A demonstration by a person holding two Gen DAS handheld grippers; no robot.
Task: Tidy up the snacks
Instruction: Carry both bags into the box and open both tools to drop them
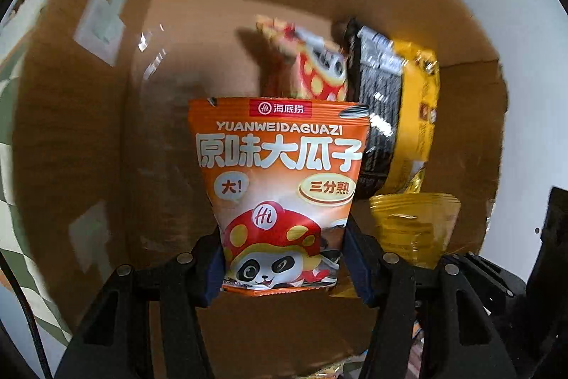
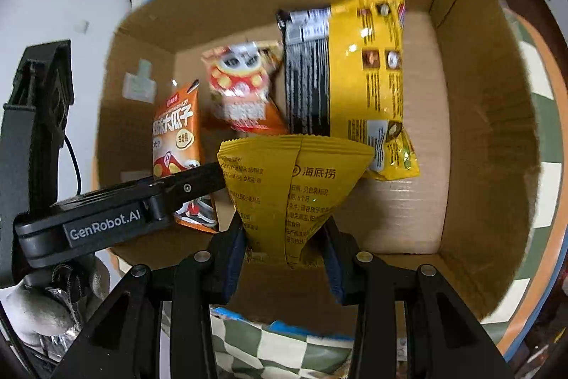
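Left gripper (image 1: 284,265) is pinching an orange sunflower-seed packet (image 1: 280,187) mid-frame over the brown cardboard box (image 1: 88,130). Right gripper (image 2: 285,254) is clamping a yellow crinkly snack pouch (image 2: 291,187) at lower centre.

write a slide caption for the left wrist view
Left gripper holding an orange seed packet over a cardboard box that contains other snacks.

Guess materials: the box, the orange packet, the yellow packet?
Box: corrugated cardboard, matte brown; fluted edge shows along the torn rim.
Orange packet: looks like printed plastic film, semi-gloss, with a serrated top seal; held in the left tool.
Yellow packet: likely similar film, with a crimped seal and centre seam; it creases where the right tool pinches it.
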